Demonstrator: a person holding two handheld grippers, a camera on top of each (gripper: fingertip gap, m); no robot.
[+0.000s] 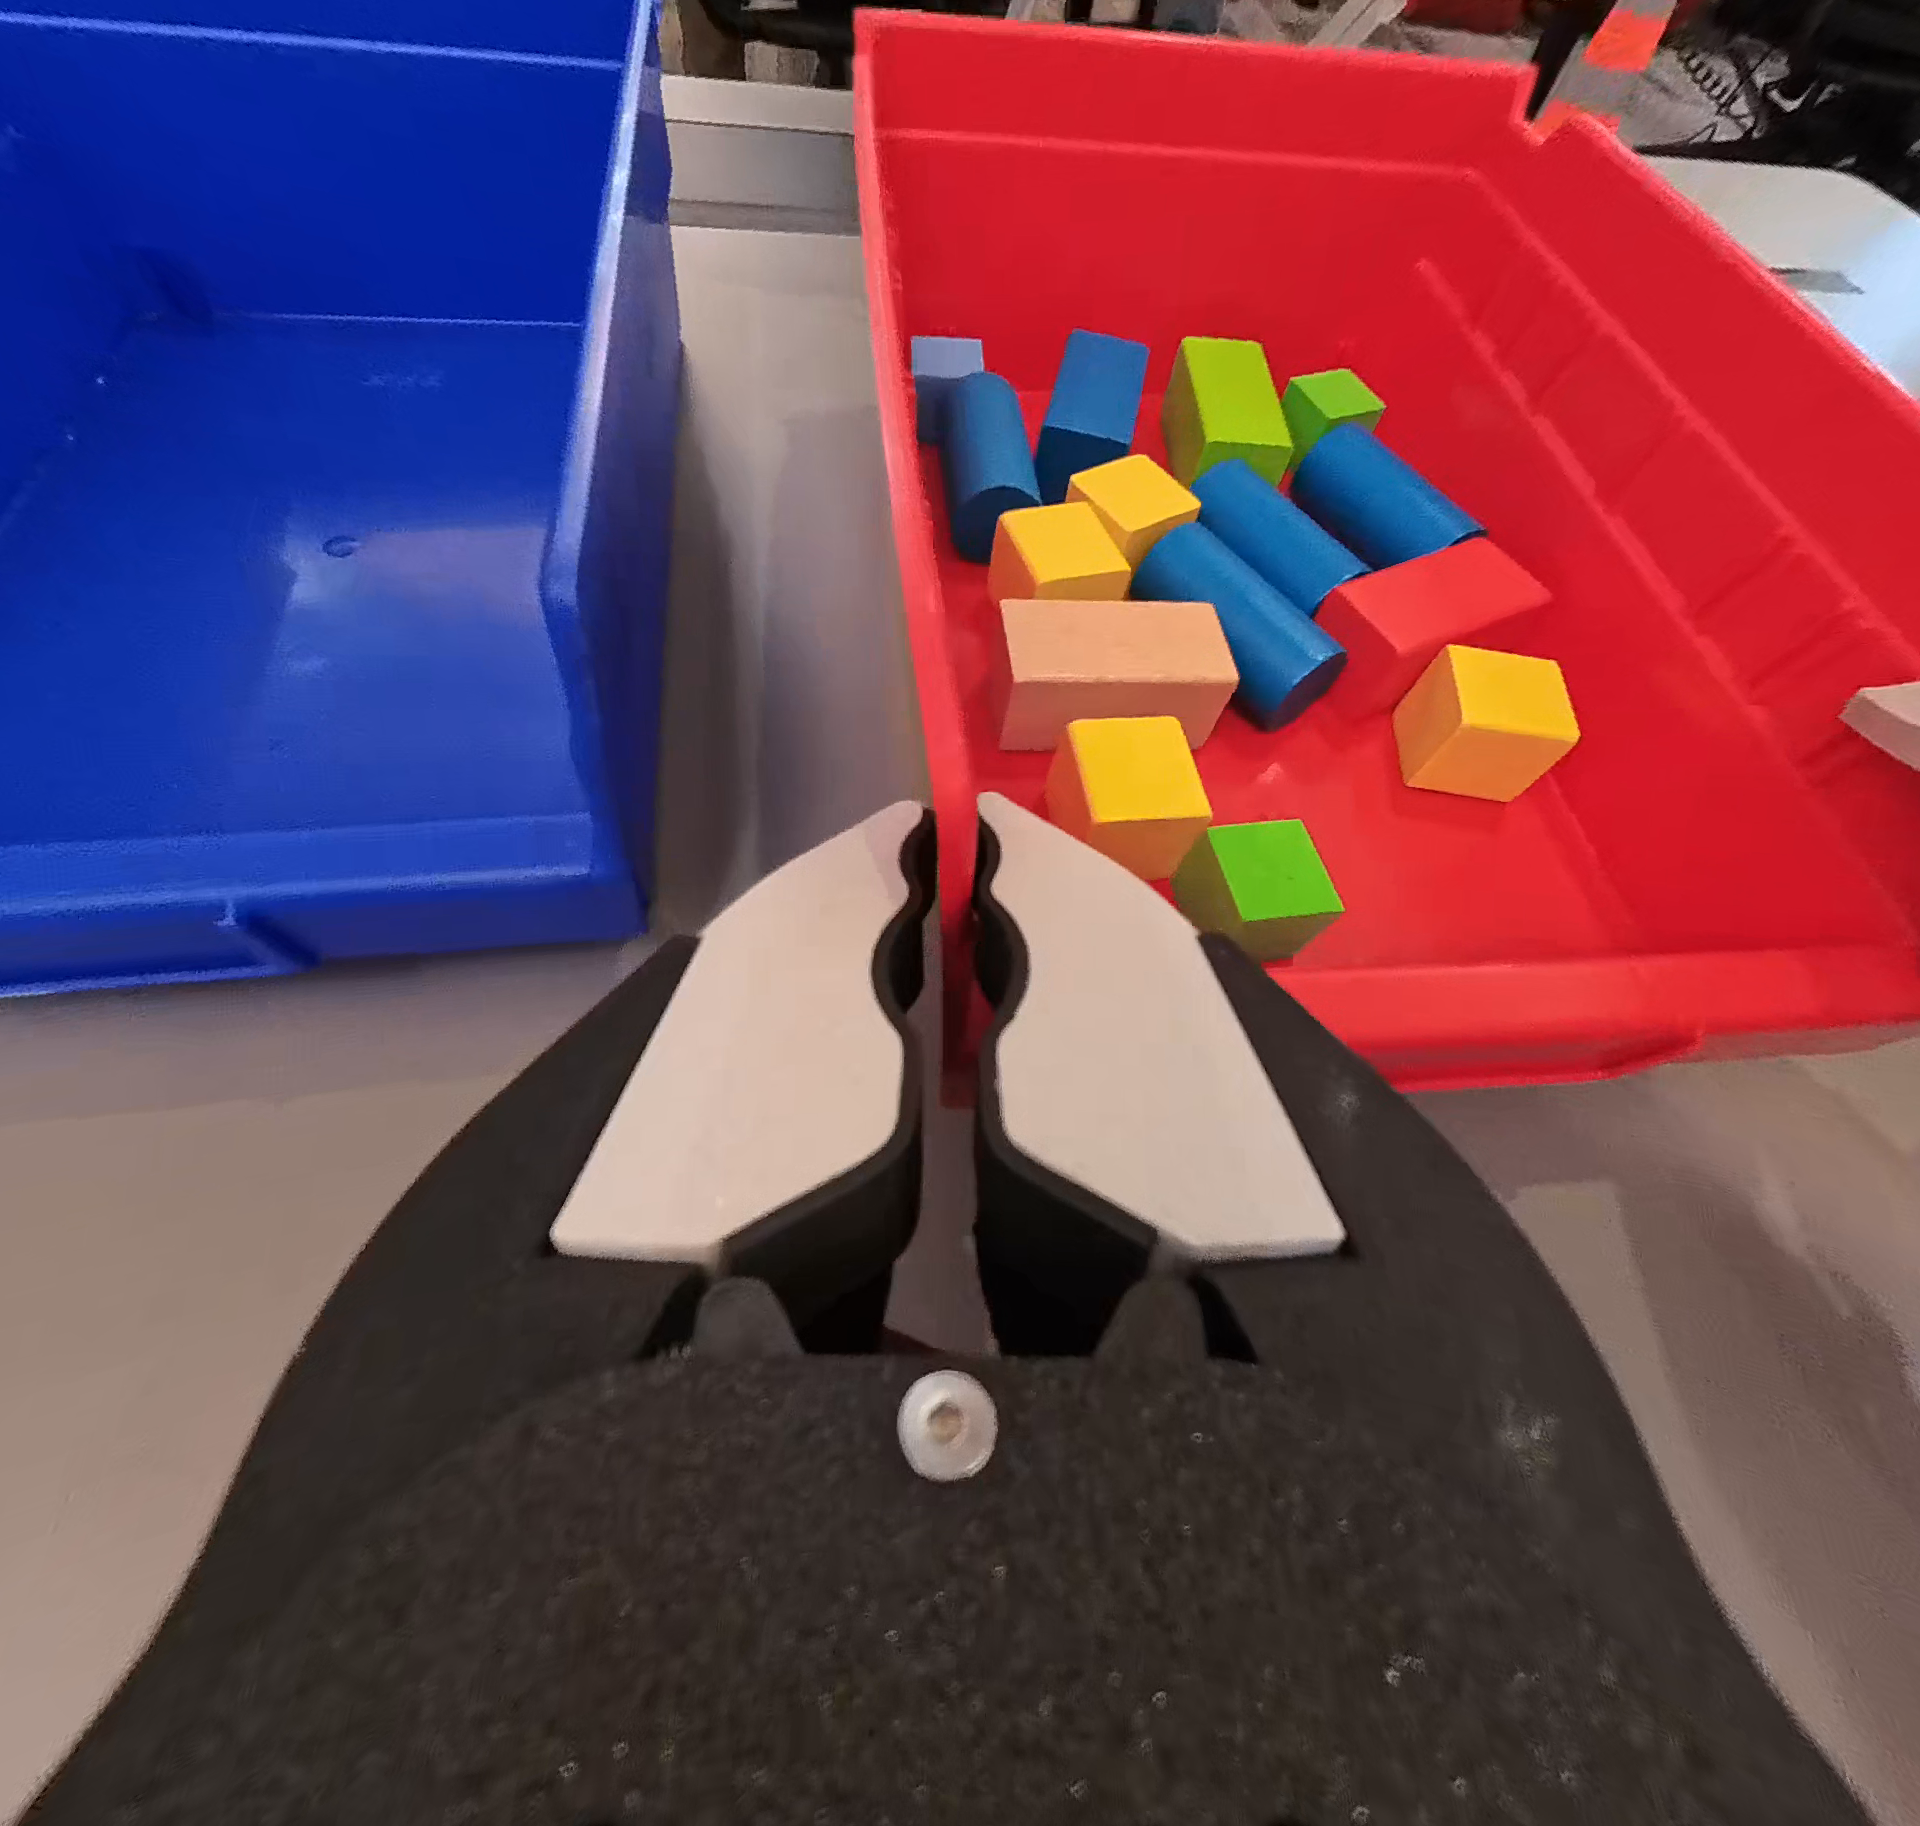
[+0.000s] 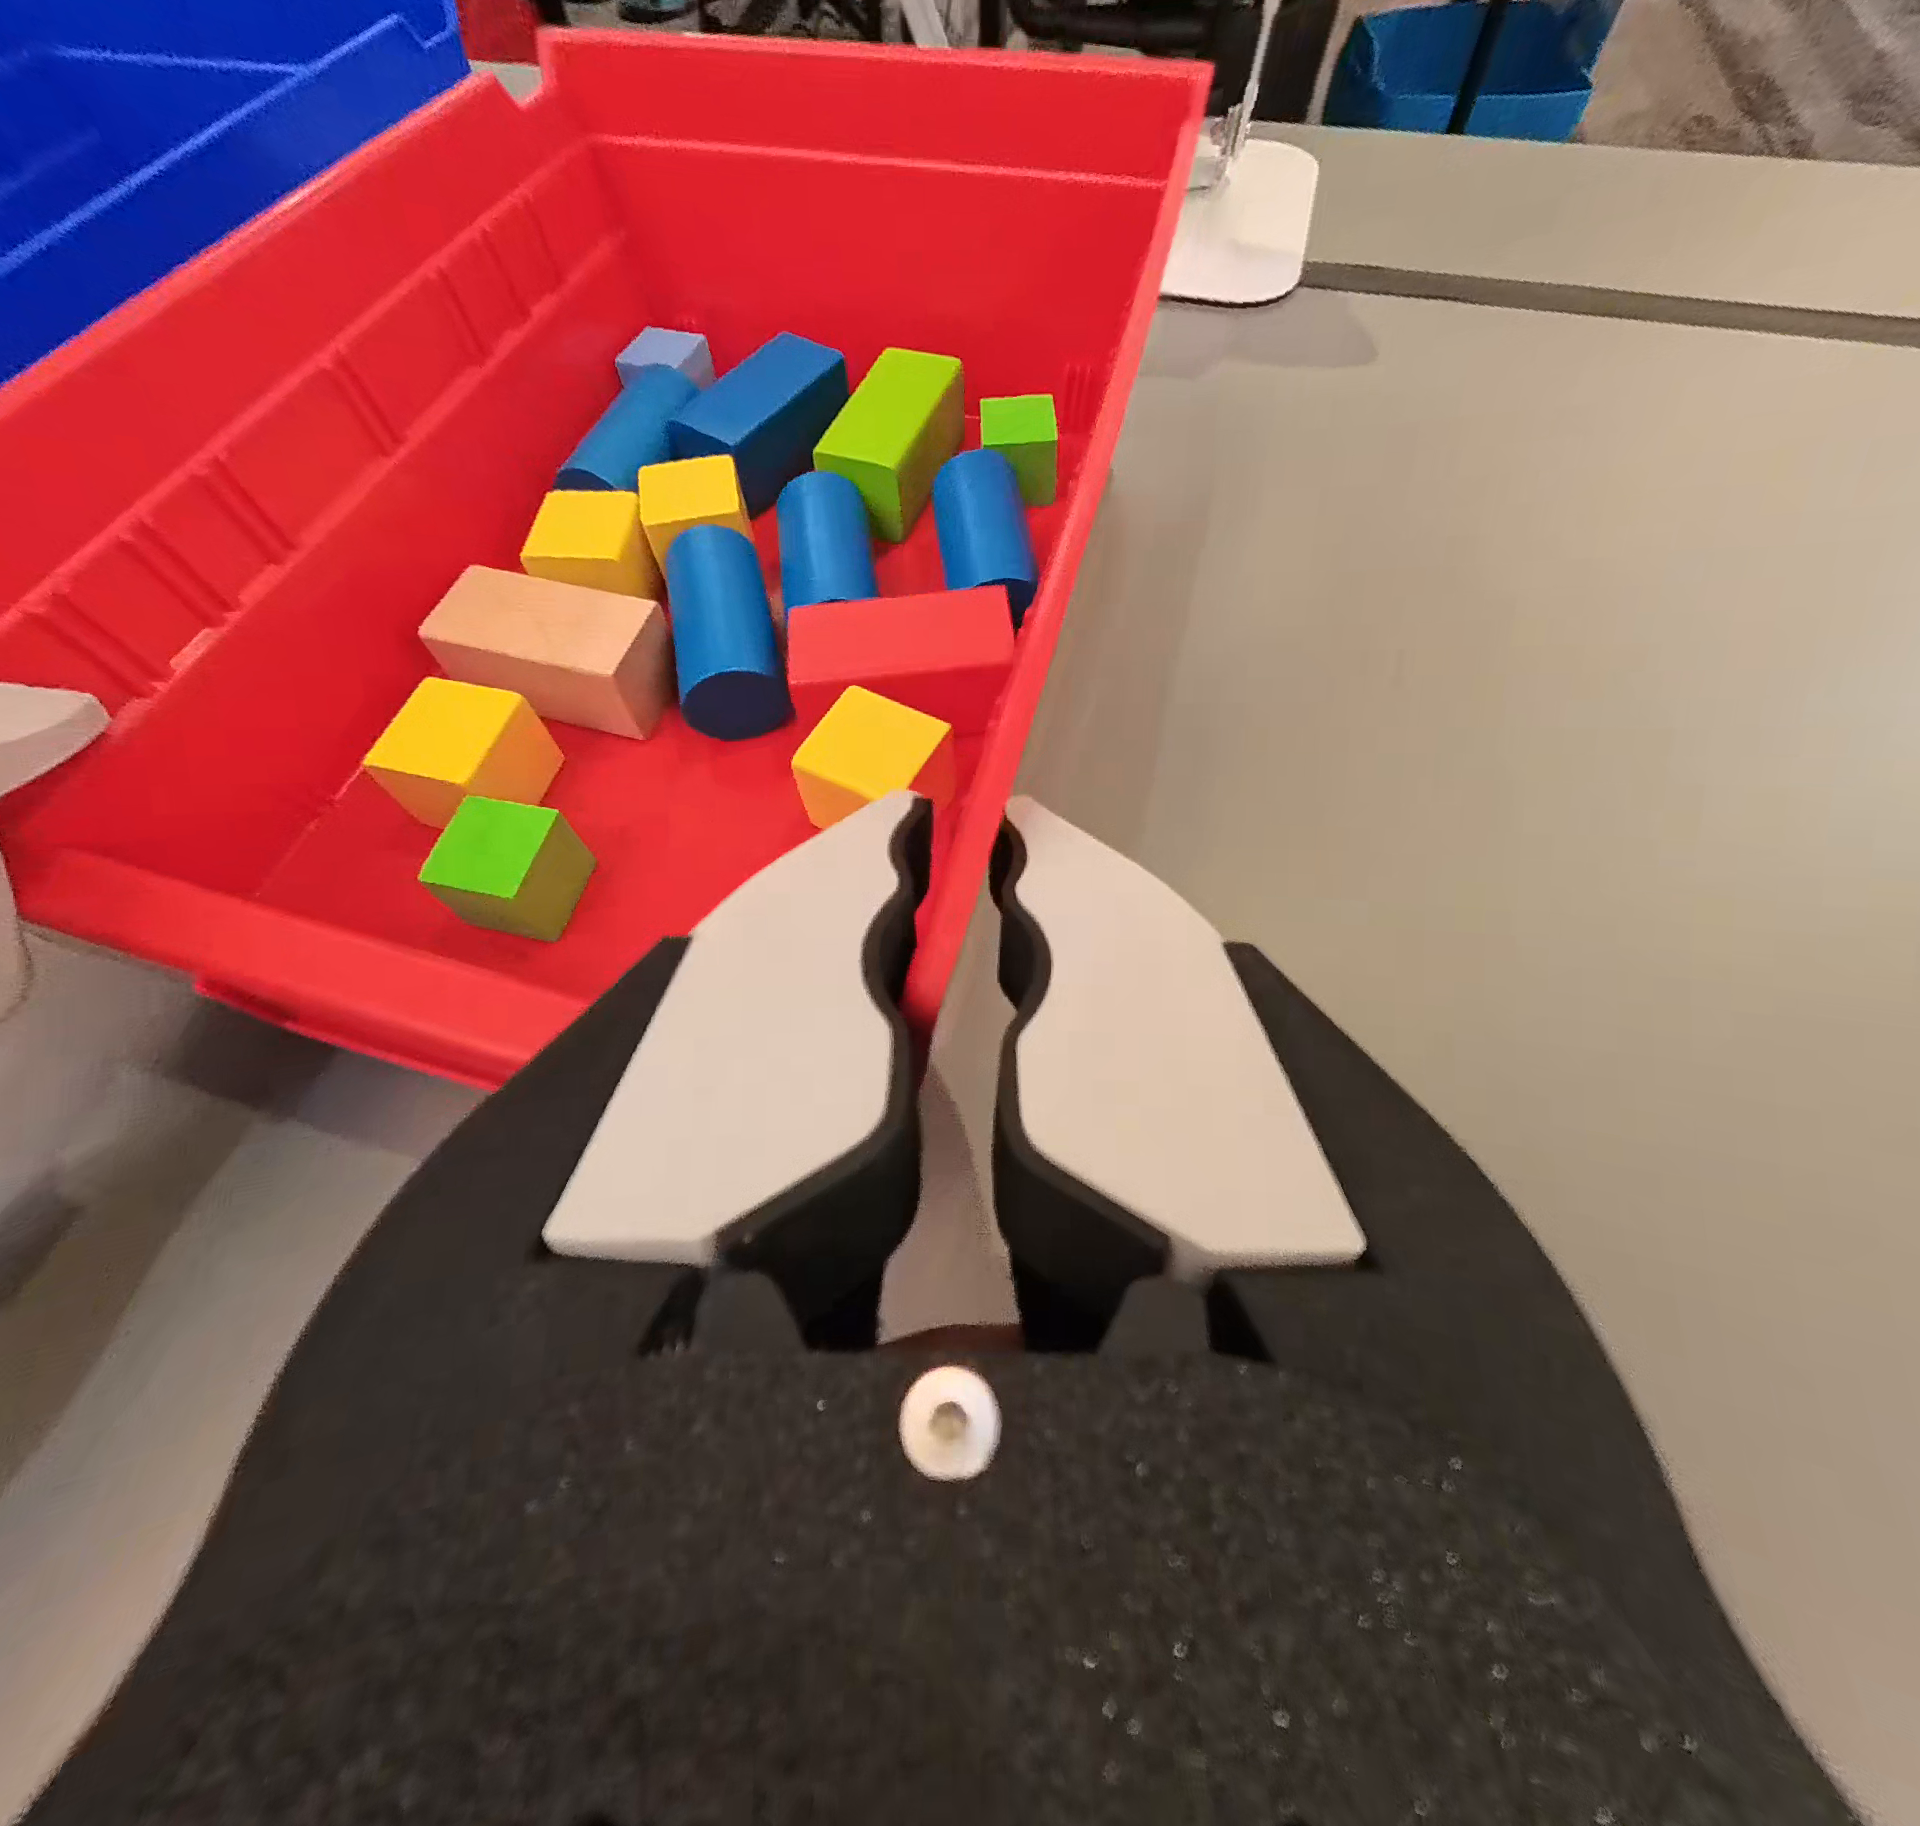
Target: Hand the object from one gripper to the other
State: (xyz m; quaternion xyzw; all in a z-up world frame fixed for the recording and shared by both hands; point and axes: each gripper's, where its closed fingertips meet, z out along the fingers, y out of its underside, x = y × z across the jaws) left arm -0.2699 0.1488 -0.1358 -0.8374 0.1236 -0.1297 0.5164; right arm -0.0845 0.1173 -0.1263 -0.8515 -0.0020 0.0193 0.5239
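The left claw (image 1: 951, 820) has a broad black body with a rough, speckled, foam-like surface that flares out wide toward the camera. A round pale screw head (image 1: 947, 1425) with a hex socket sits at the body's centre, just behind the fingers. Each of the fingers (image 1: 769, 1049) is a smooth light-grey plate, tapering to a tip, edged inside with a wavy black pad. The right claw (image 2: 961, 815) looks the same — black grainy body, white screw (image 2: 950, 1423), grey fingers (image 2: 1153, 1059).

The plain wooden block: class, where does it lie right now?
The wooden block lies in the red bin, toward its left side in both views, between two yellow cubes and touching a blue cylinder.
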